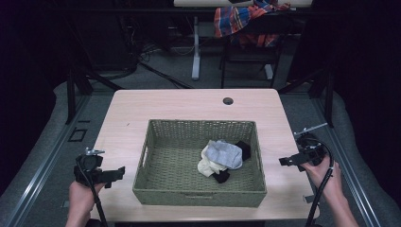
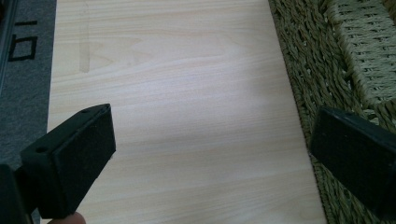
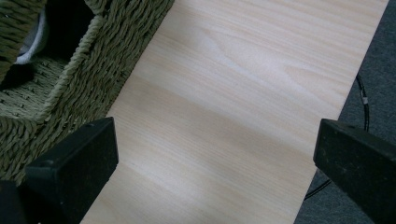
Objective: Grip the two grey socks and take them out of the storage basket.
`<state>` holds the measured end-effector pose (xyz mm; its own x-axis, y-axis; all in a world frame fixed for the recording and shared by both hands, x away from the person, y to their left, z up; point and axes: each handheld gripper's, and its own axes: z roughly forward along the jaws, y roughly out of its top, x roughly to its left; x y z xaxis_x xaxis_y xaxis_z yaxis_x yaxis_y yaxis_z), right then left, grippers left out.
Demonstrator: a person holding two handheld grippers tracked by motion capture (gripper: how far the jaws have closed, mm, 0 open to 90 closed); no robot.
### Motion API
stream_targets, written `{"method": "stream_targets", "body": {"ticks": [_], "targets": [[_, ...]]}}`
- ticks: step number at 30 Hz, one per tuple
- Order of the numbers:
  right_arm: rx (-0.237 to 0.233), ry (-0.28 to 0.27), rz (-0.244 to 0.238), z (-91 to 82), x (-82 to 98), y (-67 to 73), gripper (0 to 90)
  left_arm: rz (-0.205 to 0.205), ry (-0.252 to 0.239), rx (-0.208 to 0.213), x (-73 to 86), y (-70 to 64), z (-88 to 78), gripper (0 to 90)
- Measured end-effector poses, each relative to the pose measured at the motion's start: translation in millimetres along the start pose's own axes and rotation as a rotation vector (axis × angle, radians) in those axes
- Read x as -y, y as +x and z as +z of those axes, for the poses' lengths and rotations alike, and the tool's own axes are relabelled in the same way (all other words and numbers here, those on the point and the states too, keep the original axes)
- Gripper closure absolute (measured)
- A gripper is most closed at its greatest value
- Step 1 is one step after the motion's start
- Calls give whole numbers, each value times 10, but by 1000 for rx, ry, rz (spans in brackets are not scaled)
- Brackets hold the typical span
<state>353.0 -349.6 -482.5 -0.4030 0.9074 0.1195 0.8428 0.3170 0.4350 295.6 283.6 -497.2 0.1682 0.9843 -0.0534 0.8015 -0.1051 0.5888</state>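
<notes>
The plaid cloth (image 1: 248, 19) is cut by the top edge; the basket's (image 1: 198, 194) black items are indistinct.

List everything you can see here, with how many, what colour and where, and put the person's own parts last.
Table: one, light wood, centre.
Cable hole: one, dark, table's far edge.
Basket: one, green woven, mid-table.
Clothing pile: one heap, grey, cream and black pieces, inside basket, right of centre.
Plaid cloth: one, red, blue and orange, draped on a chair beyond the table.
Left tongs: one, black, open, left of basket.
Right tongs: one, black, open, right of basket.
Hands: two, near edge, one holding each pair of tongs.
</notes>
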Motion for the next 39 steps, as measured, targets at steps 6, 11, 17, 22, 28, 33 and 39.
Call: {"method": "stream_targets", "body": {"ticks": [6, 11, 17, 22, 28, 33, 39], "targets": [[-12, -3, 6, -7, 7, -2, 0, 5, -1, 2, -8, -8, 2, 6], [-10, -11, -15, -41, 1, 8, 0, 3, -1, 6, -7, -3, 5, 6], [5, -33, -45, -109, -36, 60, 0, -3, 1, 7, 5, 8, -2, 6], [4, -24, -60, -134, -97, 101, 0, 0, -1, 10, 3, 0, 0, 6], [11, -22, -68, -229, -176, 113, 0, -5, -3, 9, 14, 10, -8, 7], [19, -37, -88, -305, -256, 186, 0, 0, 2, 10, 11, -4, -7, 7], [15, -43, -123, -380, -383, 293, 0, 0, 0, 11, 14, -8, -9, 7]]}}
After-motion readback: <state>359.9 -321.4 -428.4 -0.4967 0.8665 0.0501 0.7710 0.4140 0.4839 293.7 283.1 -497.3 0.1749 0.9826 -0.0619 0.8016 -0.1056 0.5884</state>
